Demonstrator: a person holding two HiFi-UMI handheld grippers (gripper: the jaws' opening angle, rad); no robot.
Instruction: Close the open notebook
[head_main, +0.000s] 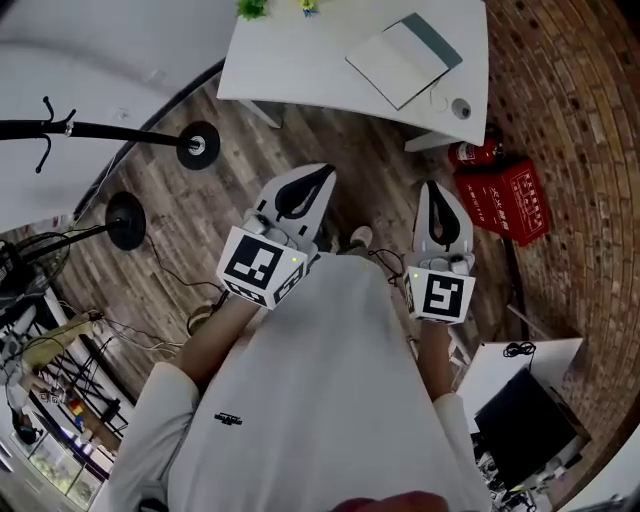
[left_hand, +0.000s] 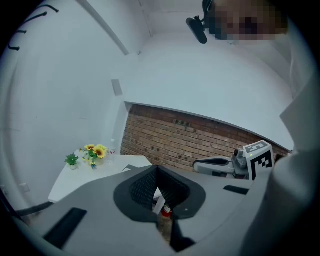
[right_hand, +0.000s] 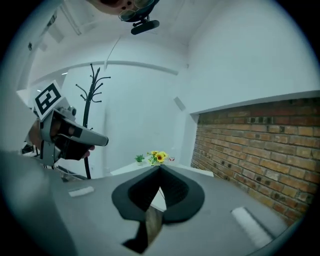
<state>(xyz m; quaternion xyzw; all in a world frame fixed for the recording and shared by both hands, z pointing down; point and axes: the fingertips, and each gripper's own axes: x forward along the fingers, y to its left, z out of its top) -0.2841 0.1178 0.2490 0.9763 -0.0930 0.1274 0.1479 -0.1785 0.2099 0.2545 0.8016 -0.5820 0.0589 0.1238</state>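
Notebook (head_main: 405, 58) lies on the white counter (head_main: 290, 62) at the upper right of the head view and appears to be open flat. It is well apart from both tools. The left hand-held gripper (head_main: 318, 182) and the right hand-held gripper (head_main: 438, 195) hang mid-frame over the wooden floor (head_main: 230, 190). Each has its jaws closed with nothing between them. The step in hand is judged to be the approach, with no contact yet. The next move calls for bringing one tool to the counter, catching a cover edge and folding it over.

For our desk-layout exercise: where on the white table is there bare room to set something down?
Bare: the left part of the table, between the flowers at its far edge and the notebook. Crowded: its right end, where the notebook and a small round object sit.
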